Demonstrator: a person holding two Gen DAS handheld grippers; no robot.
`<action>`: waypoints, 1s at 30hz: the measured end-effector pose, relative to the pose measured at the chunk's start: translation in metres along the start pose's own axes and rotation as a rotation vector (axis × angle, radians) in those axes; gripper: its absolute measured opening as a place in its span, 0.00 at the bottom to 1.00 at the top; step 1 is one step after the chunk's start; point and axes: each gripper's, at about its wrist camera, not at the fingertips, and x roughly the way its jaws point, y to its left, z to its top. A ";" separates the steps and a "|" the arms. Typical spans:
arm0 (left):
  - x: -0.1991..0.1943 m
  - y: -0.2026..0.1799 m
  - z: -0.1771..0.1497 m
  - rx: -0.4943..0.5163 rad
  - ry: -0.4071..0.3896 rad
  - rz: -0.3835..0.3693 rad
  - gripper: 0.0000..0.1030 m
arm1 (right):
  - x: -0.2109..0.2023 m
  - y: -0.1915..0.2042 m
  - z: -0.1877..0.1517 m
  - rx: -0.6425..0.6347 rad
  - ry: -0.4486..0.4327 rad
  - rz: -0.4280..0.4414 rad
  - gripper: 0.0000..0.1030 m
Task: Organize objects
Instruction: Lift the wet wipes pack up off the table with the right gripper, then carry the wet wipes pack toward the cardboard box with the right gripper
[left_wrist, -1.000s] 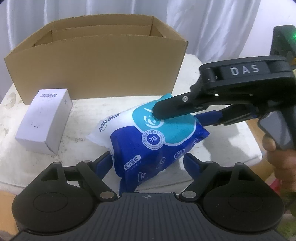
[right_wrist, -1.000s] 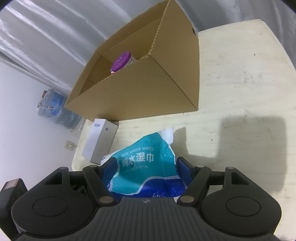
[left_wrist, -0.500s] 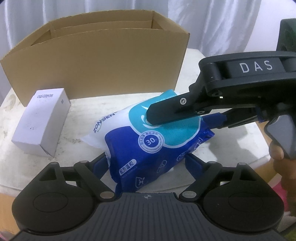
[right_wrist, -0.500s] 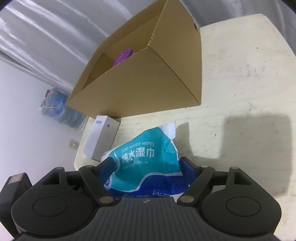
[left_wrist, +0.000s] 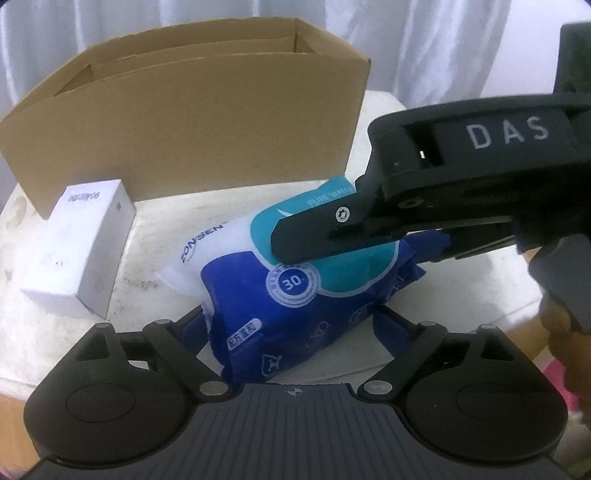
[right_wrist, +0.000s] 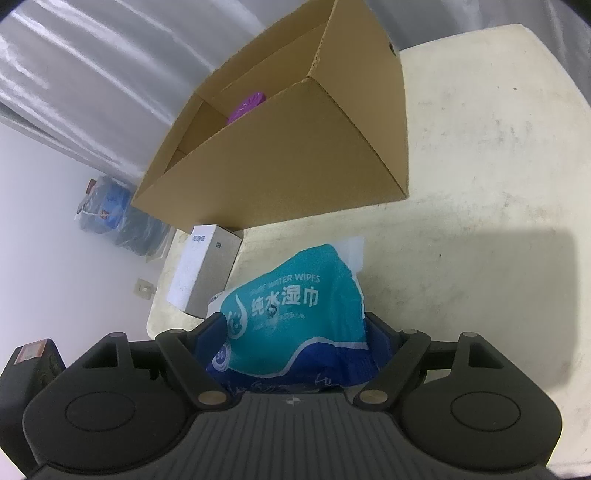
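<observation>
A blue and teal pack of wet wipes (left_wrist: 295, 291) is held off the white table (left_wrist: 155, 258) by both grippers. My left gripper (left_wrist: 291, 325) is shut on its near end. My right gripper (right_wrist: 295, 328) is shut on its other end (right_wrist: 295, 314); it comes in from the right in the left wrist view (left_wrist: 369, 236). An open cardboard box (left_wrist: 192, 129) stands behind the pack, and a purple lid (right_wrist: 245, 105) shows inside it. A small white carton (left_wrist: 81, 247) stands on the table left of the pack.
White curtains (left_wrist: 424, 44) hang behind the table. Clear bags with blue items (right_wrist: 118, 218) sit on the floor past the table's left edge. The table's right side (right_wrist: 498, 166) is bare.
Both grippers have lifted the wipes pack a little higher and nearer to the box. The pack has tilted more, with its teal end raised.
</observation>
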 end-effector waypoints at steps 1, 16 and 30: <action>0.002 -0.001 0.001 0.008 0.007 0.002 0.89 | -0.002 -0.001 -0.001 0.005 -0.007 -0.001 0.78; 0.008 -0.007 0.009 0.027 0.028 0.018 0.91 | 0.003 -0.006 -0.003 0.021 -0.010 0.042 0.79; -0.001 -0.004 0.012 -0.005 0.039 0.009 0.89 | 0.001 0.008 -0.002 -0.010 -0.011 0.022 0.75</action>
